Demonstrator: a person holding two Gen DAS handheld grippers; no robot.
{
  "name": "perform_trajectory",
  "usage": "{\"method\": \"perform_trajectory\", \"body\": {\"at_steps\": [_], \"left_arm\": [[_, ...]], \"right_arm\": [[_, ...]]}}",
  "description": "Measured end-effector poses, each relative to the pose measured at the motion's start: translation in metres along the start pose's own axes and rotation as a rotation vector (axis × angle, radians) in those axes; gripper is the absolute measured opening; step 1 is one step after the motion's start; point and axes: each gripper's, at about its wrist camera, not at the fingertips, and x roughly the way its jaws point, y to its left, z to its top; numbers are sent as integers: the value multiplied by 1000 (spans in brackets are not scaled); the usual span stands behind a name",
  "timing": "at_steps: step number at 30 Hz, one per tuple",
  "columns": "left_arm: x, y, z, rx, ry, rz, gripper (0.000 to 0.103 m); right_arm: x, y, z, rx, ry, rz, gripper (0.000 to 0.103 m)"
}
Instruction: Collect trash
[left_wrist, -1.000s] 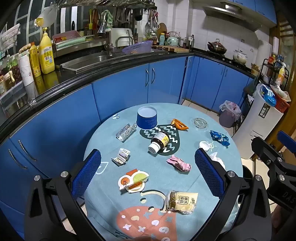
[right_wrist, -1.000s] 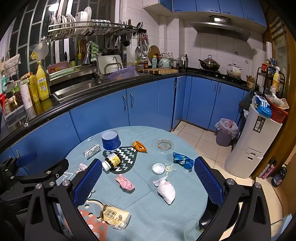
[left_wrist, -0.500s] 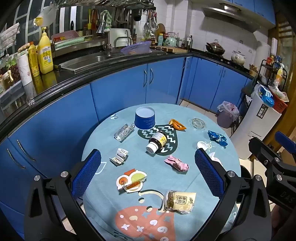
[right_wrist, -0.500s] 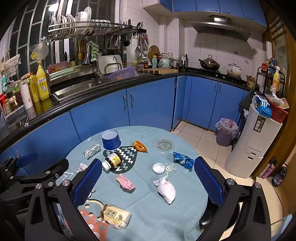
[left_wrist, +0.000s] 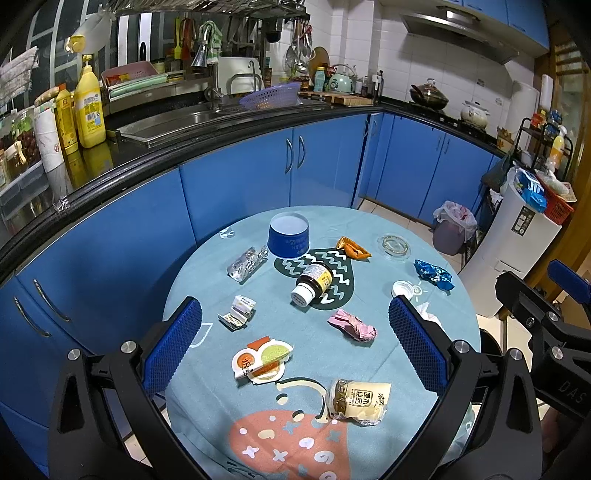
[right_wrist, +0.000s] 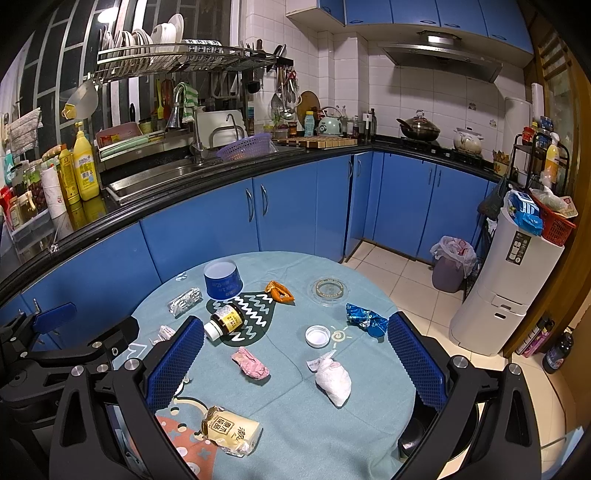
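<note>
Trash is scattered over a round table with a light blue cloth (left_wrist: 373, 229). A cream snack packet (left_wrist: 357, 401) lies nearest, with a round sauce lid wrapper (left_wrist: 261, 359) to its left. A crumpled pink wrapper (left_wrist: 351, 328), a tipped brown pill bottle (left_wrist: 313, 283), a blue paper cup (left_wrist: 288, 240), a silver foil pack (left_wrist: 246, 263), an orange wrapper (left_wrist: 352, 249) and a blue foil wrapper (left_wrist: 432, 275) lie farther out. A white tissue wad (right_wrist: 333, 377) and a white cap (right_wrist: 317, 336) show in the right wrist view. My left gripper (left_wrist: 293, 349) is open above the near edge. My right gripper (right_wrist: 293, 365) is open too.
Blue cabinets (left_wrist: 236, 177) and a black counter with a sink (left_wrist: 184, 120) curve behind the table. A small lined bin (right_wrist: 451, 264) stands on the tiled floor by a white appliance (right_wrist: 506, 280). A clear glass ashtray (right_wrist: 328, 291) sits at the table's far side.
The left wrist view has drifted slightly back and left, so the table's items sit a little lower-left. The right wrist view is almost unchanged. Both grippers stay open.
</note>
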Motion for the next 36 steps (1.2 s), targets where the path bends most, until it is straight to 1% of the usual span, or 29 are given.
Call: {"method": "perform_trajectory", "body": {"at_steps": [29,30,36], "left_arm": [[0,0,0,1,-3,-1,100],[0,-1,0,4,-3,-1,100],[-1,-11,2,10,6,-4,100]], "right_arm": [[-2,-1,1,8,-4,-4,97],[-5,-2,-1,10,-4,-4,97],[2,-1,1,10,6,2,97]]}}
